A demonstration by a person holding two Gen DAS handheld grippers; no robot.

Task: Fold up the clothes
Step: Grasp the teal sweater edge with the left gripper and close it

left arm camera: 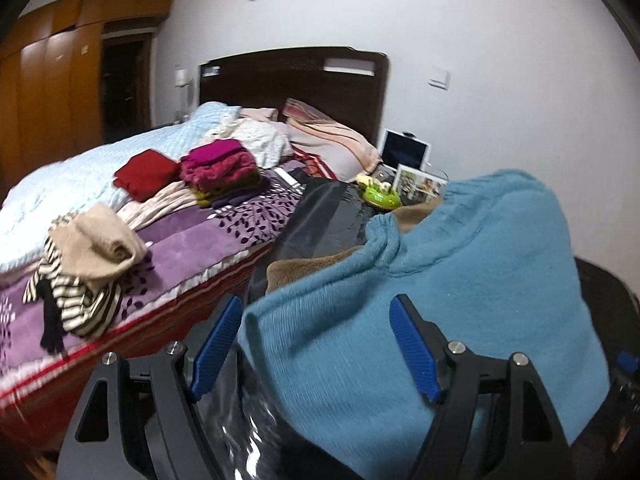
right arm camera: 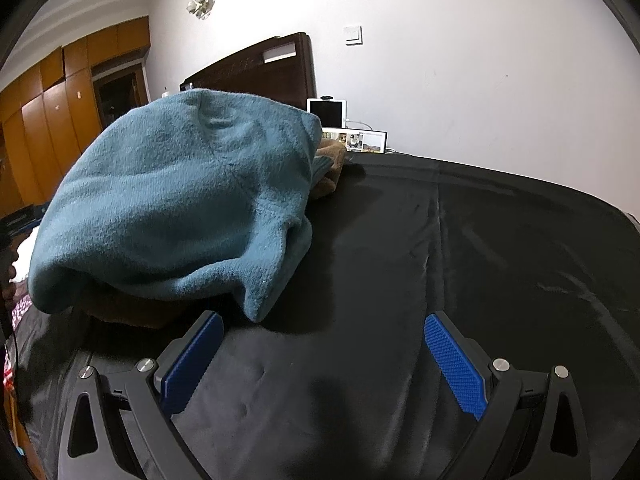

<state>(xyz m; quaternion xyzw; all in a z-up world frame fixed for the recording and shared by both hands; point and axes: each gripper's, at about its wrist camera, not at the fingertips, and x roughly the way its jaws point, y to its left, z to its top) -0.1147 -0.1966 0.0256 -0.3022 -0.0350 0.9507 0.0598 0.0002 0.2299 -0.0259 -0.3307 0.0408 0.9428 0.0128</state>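
Black-covered desk (right arm camera: pixel 460 240) carries folded blue sweater (right arm camera: pixel 180 208): soft, limp; take by near hem. Left gripper (left arm camera: pixel 316 344) and right gripper (right arm camera: pixel 324 360) gape, holding nothing.

Blue sweater (right arm camera: pixel 172 208) hides most of brown garment (right arm camera: pixel 330 172)

Two wrist cameras, both looking forward and down.
Both sit close to the blue sweater (left arm camera: pixel 460 280) (right arm camera: pixel 180 208); left also faces the bed (left arm camera: pixel 224 228).
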